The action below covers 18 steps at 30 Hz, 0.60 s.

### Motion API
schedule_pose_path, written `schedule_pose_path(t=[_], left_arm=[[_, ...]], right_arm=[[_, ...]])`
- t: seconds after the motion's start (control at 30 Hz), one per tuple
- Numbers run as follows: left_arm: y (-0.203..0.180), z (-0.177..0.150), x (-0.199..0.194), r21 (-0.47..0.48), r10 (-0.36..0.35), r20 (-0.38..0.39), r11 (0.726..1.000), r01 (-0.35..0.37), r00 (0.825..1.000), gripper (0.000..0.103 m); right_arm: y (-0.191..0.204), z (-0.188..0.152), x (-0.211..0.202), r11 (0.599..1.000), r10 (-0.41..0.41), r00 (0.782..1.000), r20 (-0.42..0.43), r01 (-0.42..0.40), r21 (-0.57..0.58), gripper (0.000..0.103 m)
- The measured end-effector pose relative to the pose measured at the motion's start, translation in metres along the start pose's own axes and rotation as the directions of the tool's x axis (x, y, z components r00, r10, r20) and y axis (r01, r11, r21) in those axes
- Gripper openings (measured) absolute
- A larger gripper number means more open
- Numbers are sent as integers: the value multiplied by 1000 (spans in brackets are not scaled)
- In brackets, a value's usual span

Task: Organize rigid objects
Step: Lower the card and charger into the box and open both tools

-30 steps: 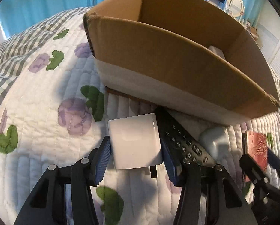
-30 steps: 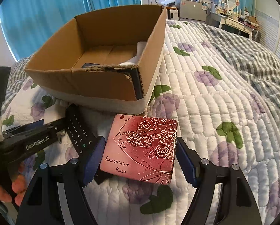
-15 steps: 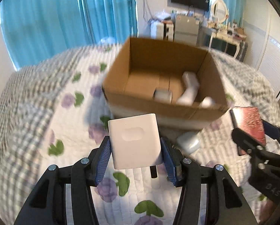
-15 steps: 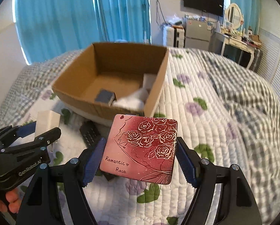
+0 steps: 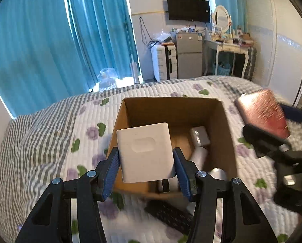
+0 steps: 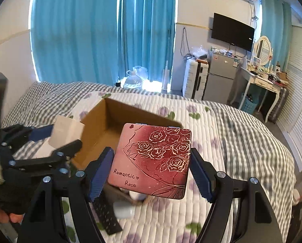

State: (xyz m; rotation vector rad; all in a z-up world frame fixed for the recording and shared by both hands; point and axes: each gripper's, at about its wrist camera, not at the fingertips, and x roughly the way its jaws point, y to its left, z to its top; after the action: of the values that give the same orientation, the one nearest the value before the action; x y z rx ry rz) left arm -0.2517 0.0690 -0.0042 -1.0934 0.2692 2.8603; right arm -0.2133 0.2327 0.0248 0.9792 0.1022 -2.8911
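Now both grippers have risen from the quilt to a height above the cardboard box (image 5: 221, 121), whose open interior has come into view from above; a second ago the box wall filled the left wrist view. Judged from this, both loads are in transit toward release into the box. Left gripper (image 5: 145, 168): pads pressed against the two sides of a white cube (image 5: 144, 151), carried over the near wall of the box. Right gripper (image 6: 151, 172): spread wide, pinching a red tin (image 6: 153, 160) lettered "Romantic Rose", held over the box's near right corner. Left on the quilt (image 6: 231, 141) beside the box: a black remote (image 5: 169, 214) and a pale rounded case (image 6: 123, 209). White items already lie inside the box
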Motion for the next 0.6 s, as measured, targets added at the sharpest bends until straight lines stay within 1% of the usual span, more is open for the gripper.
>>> schedule_pose_path(t=[0.13,0.17,0.23,0.33,0.43,0.53,0.57,0.6], left_arm=[[7,6,42,0,-14,-48,1000,14,999,54],[8,6,54,5,-7,-66,1000,7,998,54],[6,1,75,46,9,-115,999,-4,993,54],[-1,-10,96,101,24,-175,995,-7,984,54],[-4,-20,102,124,29,-197,992,-5,980,54],[-4,-24,105,113,49,-219,993,-25,975,58],[-3,-23,102,102,47,-210,994,-25,977,60],[-1,-22,97,89,43,-203,996,-25,978,69]], right_arm=[[-7,12,22,1000,19,1000,-9,-19,-2,75],[-9,12,28,1000,21,1000,-14,-21,-3,75],[-11,12,41,1000,22,999,-30,-22,-5,75],[-13,6,55,999,32,998,-58,-32,3,75],[-19,-2,65,999,42,996,-84,-41,18,75],[-24,-10,66,999,41,994,-97,-38,35,75],[-26,-11,64,998,42,994,-99,-38,42,75],[-28,-11,63,998,46,994,-101,-41,50,75]])
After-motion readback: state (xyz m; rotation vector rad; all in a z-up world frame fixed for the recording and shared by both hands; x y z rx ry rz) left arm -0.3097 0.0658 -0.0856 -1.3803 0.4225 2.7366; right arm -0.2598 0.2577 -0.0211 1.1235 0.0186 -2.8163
